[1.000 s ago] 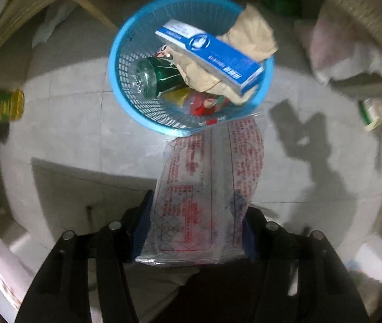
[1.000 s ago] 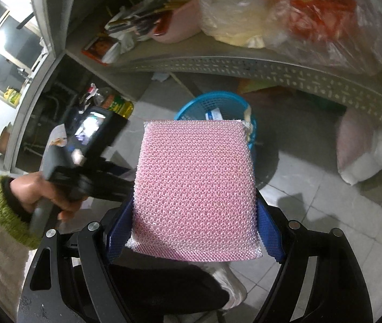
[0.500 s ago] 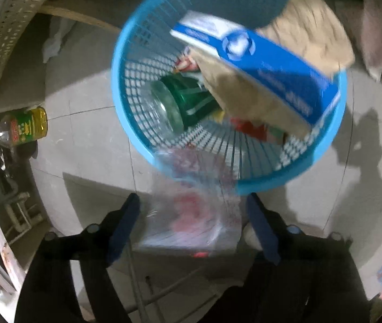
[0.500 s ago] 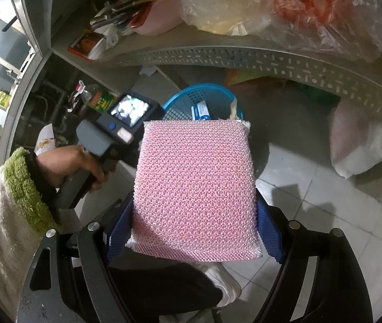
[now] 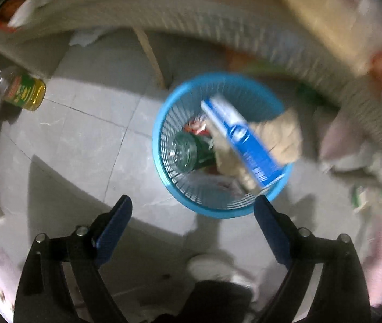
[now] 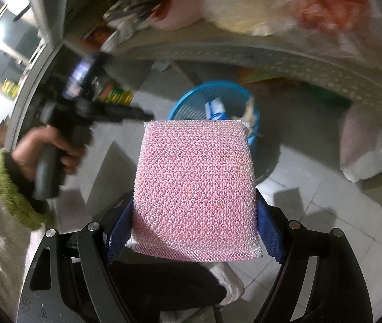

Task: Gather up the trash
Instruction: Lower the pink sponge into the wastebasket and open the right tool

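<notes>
- two grippers: right gripper [image 6: 195, 215] is clamped on a pink mesh sponge [image 6: 195, 188], both blue pads pressed on its sides; left gripper [image 5: 192, 215] has jaws wide apart, nothing between them.
- sponge sits up in the air, short of the blue basket [image 6: 191, 105] on the floor [image 6: 311, 188]; basket is partly hidden behind the sponge in the right view.
- risk: sponge blocks the right camera's sight of the rim, so a release made too early likely drops it on the floor in front.
- risk: basket looks near full; blue box [image 5: 244, 145] lies slanted across the rim over crumpled brown paper [image 5: 282, 140] and a green bottle [image 5: 191, 153], so a light springy sponge could bounce off and out.
- left view is blurred, positions there are rough.
- around: metal shelf [image 6: 244, 53] overhangs the basket and narrows approach from above; yellow oil bottle [image 5: 24, 91] well apart on the left; white sacks [image 6: 365, 148] on the right; shoe [image 5: 212, 266] below.
</notes>
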A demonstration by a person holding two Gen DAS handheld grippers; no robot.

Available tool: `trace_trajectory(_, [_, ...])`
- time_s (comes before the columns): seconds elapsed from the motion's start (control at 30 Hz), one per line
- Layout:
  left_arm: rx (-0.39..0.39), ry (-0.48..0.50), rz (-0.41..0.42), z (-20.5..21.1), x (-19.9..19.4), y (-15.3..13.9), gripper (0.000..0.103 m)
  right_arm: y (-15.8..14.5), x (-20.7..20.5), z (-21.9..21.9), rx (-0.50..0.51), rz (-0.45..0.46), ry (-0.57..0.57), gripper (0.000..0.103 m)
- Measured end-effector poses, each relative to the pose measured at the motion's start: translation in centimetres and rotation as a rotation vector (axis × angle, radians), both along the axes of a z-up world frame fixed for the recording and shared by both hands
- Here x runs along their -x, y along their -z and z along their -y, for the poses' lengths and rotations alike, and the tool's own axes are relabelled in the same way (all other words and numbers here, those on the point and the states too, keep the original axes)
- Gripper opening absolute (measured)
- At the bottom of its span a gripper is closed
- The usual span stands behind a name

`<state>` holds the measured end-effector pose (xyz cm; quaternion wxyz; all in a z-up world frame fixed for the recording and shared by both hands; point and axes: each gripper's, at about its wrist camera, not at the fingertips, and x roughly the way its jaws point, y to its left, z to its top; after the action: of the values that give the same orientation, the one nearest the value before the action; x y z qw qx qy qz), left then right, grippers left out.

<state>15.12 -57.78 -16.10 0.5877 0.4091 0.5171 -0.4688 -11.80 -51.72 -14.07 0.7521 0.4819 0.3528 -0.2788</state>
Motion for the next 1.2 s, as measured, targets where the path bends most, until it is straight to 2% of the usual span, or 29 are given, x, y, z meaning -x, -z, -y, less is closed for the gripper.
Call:
trace_trajectory(0.1, [0.112, -0.059, -0.030, -3.2, -1.2, -4.9, 0.090, 0.4, -2.5, 0.1, 0.003, -0.031, -0.094, 0.077])
trace_trajectory(0.2, [0.224, -0.129, -0.049, -8.8, -2.9, -10.4, 0.090, 0.9, -5.7, 0.5, 0.031, -0.084, -0.193, 0.077])
trace_trajectory(0.27, [0.280, -0.163, -0.067, -12.4, -3.8, -12.6, 0.090, 1.6, -8.0, 0.8, 0.011, -0.083, -0.283, 0.078])
trace_trajectory(0.33, [0.324, -0.211, -0.073, -16.7, -4.6, -14.5, 0.090, 2.9, -10.3, 1.2, -0.096, -0.046, -0.350, 0.078])
trace_trajectory(0.4, [0.367, -0.282, -0.084, -21.6, -5.5, -16.0, 0.090, 5.7, -12.7, 2.2, -0.265, -0.005, -0.397, 0.078])
trace_trajectory(0.5, [0.405, -0.360, -0.088, -27.1, -6.2, -17.1, 0.090, 9.3, -15.3, 3.9, -0.407, -0.039, -0.409, 0.078])
trace_trajectory(0.63, [0.439, -0.468, -0.075, -33.7, -6.7, -17.5, 0.090, 14.8, -18.2, 7.0, -0.600, -0.096, -0.356, 0.078])
trace_trajectory(0.67, [0.443, -0.497, -0.072, -35.2, -6.8, -17.4, 0.090, 16.1, -18.6, 7.8, -0.633, -0.133, -0.328, 0.078])
trace_trajectory(0.77, [0.460, -0.561, -0.074, -38.8, -6.9, -17.1, 0.090, 17.7, -19.5, 9.1, -0.621, -0.223, -0.302, 0.078])
trace_trajectory(0.9, [0.477, -0.610, -0.061, -41.7, -7.0, -17.1, 0.090, 19.3, -19.3, 10.3, -0.684, -0.237, -0.248, 0.078])
trace_trajectory(1.2, [0.493, -0.627, -0.069, -43.6, -6.2, -16.7, 0.090, 22.8, -18.8, 13.2, -0.727, -0.333, -0.127, 0.078])
